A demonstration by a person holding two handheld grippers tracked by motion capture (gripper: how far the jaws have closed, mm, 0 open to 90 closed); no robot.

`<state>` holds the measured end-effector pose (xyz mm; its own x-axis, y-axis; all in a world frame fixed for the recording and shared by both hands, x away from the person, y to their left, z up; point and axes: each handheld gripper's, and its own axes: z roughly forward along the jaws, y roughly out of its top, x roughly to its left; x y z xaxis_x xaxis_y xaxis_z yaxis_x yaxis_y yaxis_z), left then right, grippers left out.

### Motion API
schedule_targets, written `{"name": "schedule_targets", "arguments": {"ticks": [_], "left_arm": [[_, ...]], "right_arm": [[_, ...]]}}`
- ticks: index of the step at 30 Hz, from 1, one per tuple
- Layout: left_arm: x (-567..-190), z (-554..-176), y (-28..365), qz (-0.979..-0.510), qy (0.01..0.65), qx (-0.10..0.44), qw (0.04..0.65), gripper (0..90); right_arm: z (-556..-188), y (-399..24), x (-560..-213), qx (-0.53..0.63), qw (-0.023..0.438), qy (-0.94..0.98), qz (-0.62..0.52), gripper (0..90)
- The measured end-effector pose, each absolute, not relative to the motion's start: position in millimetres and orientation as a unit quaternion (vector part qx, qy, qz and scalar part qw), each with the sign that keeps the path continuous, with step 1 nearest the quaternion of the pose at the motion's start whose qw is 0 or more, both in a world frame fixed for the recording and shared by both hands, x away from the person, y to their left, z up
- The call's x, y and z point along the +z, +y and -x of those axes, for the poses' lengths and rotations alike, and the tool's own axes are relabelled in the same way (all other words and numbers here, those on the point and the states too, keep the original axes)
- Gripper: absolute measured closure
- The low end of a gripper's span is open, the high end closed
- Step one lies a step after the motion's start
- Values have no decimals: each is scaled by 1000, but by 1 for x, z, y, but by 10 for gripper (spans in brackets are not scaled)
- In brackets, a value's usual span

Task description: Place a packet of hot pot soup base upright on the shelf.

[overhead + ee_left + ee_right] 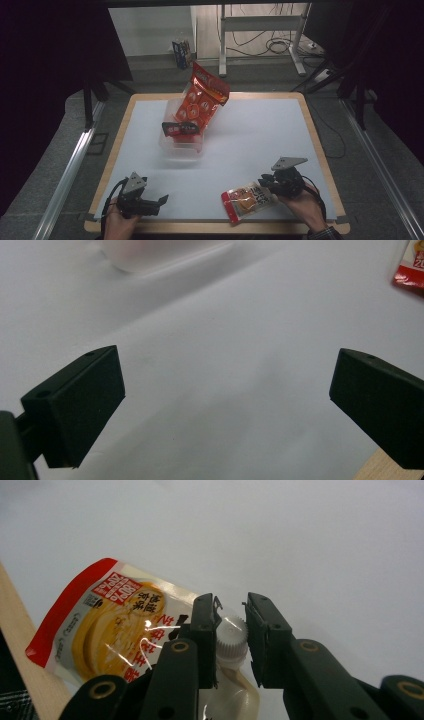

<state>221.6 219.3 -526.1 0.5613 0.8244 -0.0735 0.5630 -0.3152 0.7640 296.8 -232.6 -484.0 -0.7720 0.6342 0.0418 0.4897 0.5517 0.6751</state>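
Right gripper [231, 630] clamps a pouch's [246, 200] cap at the table's [260, 135] near edge.
L to R: left gripper [225, 405] gapes wide over bare tabletop, holding nothing; orange pouch lies flat, near-right, its white cap [231, 637] pinched betw. right jaws.

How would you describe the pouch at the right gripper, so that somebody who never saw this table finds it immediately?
Start at the white table and go to its near edge, on the person's right side. There a flat spouted pouch lies, its white screw cap between the right gripper's jaws. Unlike the red snack bags standing in the clear bin farther back, it is yellow-orange with a red border.
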Motion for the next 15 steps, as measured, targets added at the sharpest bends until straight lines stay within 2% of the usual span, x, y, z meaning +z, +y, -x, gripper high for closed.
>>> {"name": "schedule_targets", "arguments": {"ticks": [8, 15], "left_arm": [[-526, -222, 219, -794, 437, 168, 388, 13], [-527, -222, 219, -794, 438, 167, 388, 13]], "right_arm": [[-293, -231, -487, 342, 106, 882, -307, 711], [-293, -231, -489, 337, 110, 886, -299, 649]]}}
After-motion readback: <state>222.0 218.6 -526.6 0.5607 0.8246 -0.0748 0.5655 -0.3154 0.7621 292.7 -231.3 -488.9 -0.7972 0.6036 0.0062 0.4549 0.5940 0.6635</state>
